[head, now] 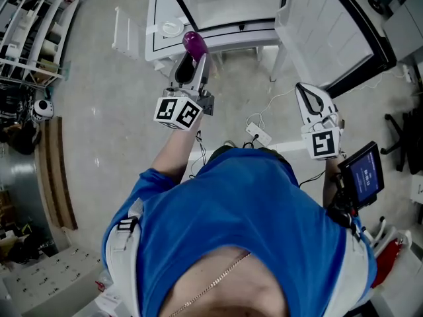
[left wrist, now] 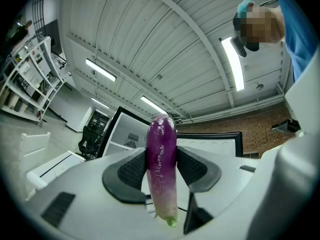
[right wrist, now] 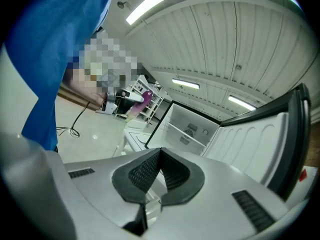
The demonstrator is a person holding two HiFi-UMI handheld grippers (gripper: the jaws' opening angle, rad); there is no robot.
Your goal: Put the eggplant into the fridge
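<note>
Left gripper view showed your left gripper [left wrist: 161,158] clamped on eggplant [left wrist: 162,184]; right gripper [right wrist: 159,170] closed, empty; fridge [left wrist: 126,135] stood open; you needed steady carry, firm grip until shelf

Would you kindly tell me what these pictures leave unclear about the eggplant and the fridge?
Head view: the fridge interior is cut off by the top edge.
Head view: the eggplant is half hidden inside the left gripper.
Left gripper view: the eggplant blocks part of the fridge interior.
Head view: the small screen is too tiny to read.
</note>
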